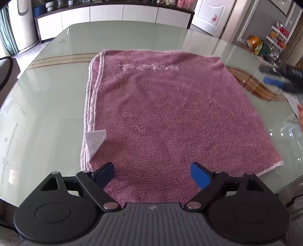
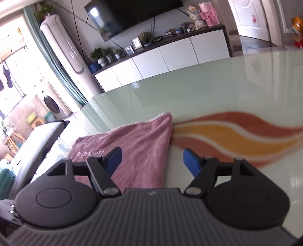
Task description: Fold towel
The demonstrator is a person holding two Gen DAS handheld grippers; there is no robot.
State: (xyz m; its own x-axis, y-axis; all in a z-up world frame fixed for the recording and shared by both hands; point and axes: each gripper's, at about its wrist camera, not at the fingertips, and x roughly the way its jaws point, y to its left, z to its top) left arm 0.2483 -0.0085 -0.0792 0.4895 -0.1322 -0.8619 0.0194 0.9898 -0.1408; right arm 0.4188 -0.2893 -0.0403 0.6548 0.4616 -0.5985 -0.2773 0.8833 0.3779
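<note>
Two claws, one towel (image 1: 170,117), one glass tabletop (image 1: 49,106).

Item, towel: pink terry, folded double, lying flat across the middle of the tabletop; doubled pale hems run along its left side, a white label (image 1: 95,140) is turned up near the near-left corner, and its near edge reaches the tabletop's near edge.

Item, open room: bare glass lies left of the towel and beyond its far edge, right up to the rounded far rim; an orange and yellow wave pattern (image 2: 236,132) lies under the glass to the right.

Item, my left gripper (image 1: 152,175): spread wide above the towel's near edge, nothing between its blue pads.

Item, my right gripper (image 2: 152,160): parted and empty, over the towel's right edge; blurred in the left view, beyond the far-right corner.

Item, surroundings: white sideboard (image 1: 113,13) beyond the far rim, well apart; chair back (image 2: 37,143) at the left.
</note>
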